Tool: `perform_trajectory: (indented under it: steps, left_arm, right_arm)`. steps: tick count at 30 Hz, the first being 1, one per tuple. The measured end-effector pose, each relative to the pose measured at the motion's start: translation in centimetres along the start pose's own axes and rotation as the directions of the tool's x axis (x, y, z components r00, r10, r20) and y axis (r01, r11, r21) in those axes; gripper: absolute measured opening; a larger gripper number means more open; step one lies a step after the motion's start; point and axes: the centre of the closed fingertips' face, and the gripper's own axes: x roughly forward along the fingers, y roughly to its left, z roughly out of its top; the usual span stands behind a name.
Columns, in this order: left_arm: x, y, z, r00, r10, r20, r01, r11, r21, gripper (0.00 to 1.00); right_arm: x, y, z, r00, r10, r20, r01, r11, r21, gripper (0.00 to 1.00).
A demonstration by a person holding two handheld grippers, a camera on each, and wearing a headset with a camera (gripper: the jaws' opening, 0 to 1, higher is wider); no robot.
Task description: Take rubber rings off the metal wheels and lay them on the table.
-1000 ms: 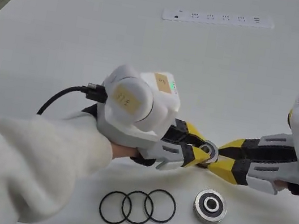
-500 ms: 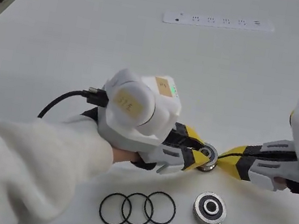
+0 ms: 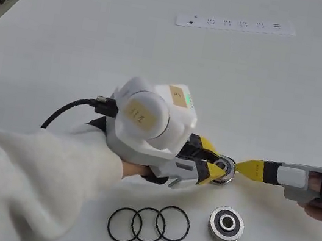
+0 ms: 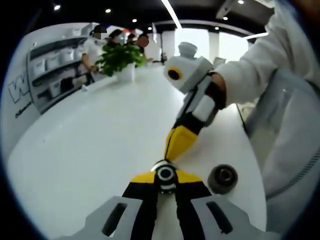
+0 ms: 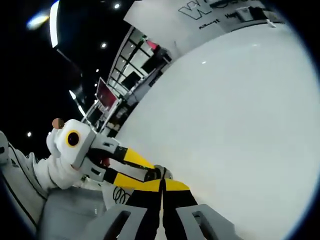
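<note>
Clamping metal wheel (image 3: 225,166) in left gripper (image 3: 217,166); pressing right gripper (image 3: 242,169), jaws pinched together, against wheel's rim from opposite side, tips meeting head-on; pinch contents unclear.

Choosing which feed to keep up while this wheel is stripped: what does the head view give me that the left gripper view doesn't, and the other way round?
From the head view: three rubber rings lying overlapped in a row on the table, a power strip at the far side, and a black cable behind the near gripper.
From the left gripper view: a potted plant and shelves far off.
In both: the left gripper shut on a metal wheel, the right gripper with closed jaws at that wheel, and a second wheel on the table.
</note>
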Motion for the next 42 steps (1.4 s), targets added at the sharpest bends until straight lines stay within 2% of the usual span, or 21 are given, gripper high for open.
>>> perform_trajectory:
  steps: [3, 13, 24, 27, 29, 34, 36, 38, 42]
  left_arm:
    - [0.0, 0.0, 0.0, 1.0000, 0.002, 0.005, -0.002, 1.000, 0.001, 0.13]
    - [0.1, -0.1, 0.0, 1.0000, 0.001, 0.008, -0.001, 1.000, 0.005, 0.13]
    - [0.0, -0.1, 0.1, 1.0000, 0.000, 0.005, 0.000, 1.000, 0.012, 0.13]
    - [0.0, -0.2, 0.1, 1.0000, 0.000, 0.003, 0.000, 1.000, 0.014, 0.13]
    - [0.0, -0.2, 0.1, 1.0000, 0.001, 0.002, -0.001, 1.000, 0.015, 0.13]
    - [0.0, -0.2, 0.0, 1.0000, 0.002, 0.003, -0.003, 1.000, 0.016, 0.13]
    - [0.0, -0.2, 0.0, 1.0000, 0.004, 0.003, -0.004, 1.000, 0.015, 0.13]
    - [-0.1, -0.2, 0.0, 1.0000, 0.004, 0.004, -0.004, 1.000, 0.016, 0.13]
    - [-0.1, -0.2, 0.0, 1.0000, 0.004, 0.003, -0.004, 1.000, 0.023, 0.13]
  right_arm:
    - [0.0, 0.2, 0.0, 0.9999, 0.013, 0.006, -0.013, 1.000, 0.018, 0.00]
    - [0.6, 1.5, 0.0, 0.9992, 0.036, -0.017, -0.036, 0.999, -0.013, 0.00]
    - [0.6, 2.3, 0.1, 0.9984, 0.055, -0.012, -0.055, 0.998, -0.021, 0.00]
    - [0.8, 2.8, 0.1, 0.9979, 0.062, -0.017, -0.063, 0.997, -0.039, 0.00]
    - [0.9, 2.8, 0.1, 0.9983, 0.054, -0.023, -0.055, 0.996, -0.076, 0.00]
    - [0.8, 2.9, 0.2, 0.9977, 0.064, -0.020, -0.066, 0.995, -0.079, 0.00]
    - [0.8, 3.5, 0.4, 0.9962, 0.086, -0.014, -0.087, 0.993, -0.074, 0.00]
    - [0.9, 3.6, 0.3, 0.9968, 0.077, -0.024, -0.079, 0.992, -0.096, 0.00]
    - [0.7, 3.4, 0.4, 0.9970, 0.077, -0.013, -0.077, 0.994, -0.079, 0.00]
